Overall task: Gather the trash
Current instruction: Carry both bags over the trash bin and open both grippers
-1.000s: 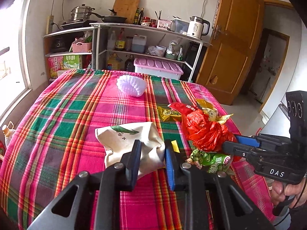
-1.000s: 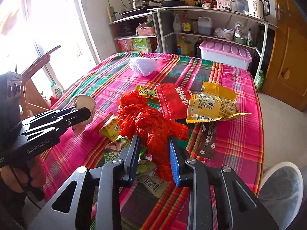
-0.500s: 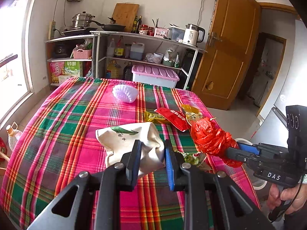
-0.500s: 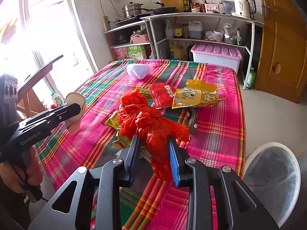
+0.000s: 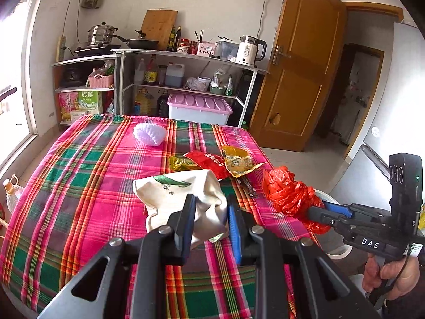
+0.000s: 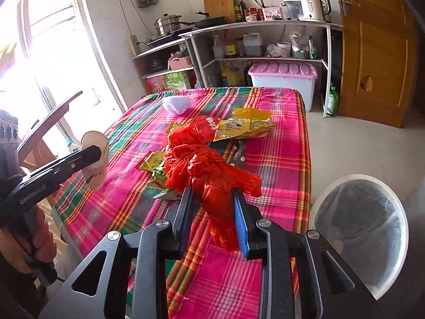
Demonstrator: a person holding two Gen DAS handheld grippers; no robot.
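Observation:
My left gripper (image 5: 209,210) is shut on a crumpled cream paper bag (image 5: 183,196) with a green leaf print, held above the plaid table (image 5: 79,186). It also shows in the right wrist view (image 6: 95,159). My right gripper (image 6: 212,202) is shut on a crumpled red plastic bag (image 6: 202,167), held above the table's near right edge; it shows in the left wrist view (image 5: 287,194) too. Snack wrappers lie on the table: a red one (image 5: 207,159), a yellow one (image 6: 244,126), small green and yellow ones (image 6: 156,167). A white bin (image 6: 361,218) with a clear liner stands on the floor at the right.
A white ribbed object (image 5: 150,134) lies at the table's far side. Metal shelves (image 5: 186,79) with bottles, pots and a kettle stand behind the table, with a pink-lidded box (image 5: 199,106) below. A wooden door (image 5: 300,79) is at the right, a bright window (image 6: 53,66) at the left.
Both grippers have pulled back and risen with their loads. The red bag has moved right, off the wrapper pile toward the table edge and the bin. More of the bin shows now.

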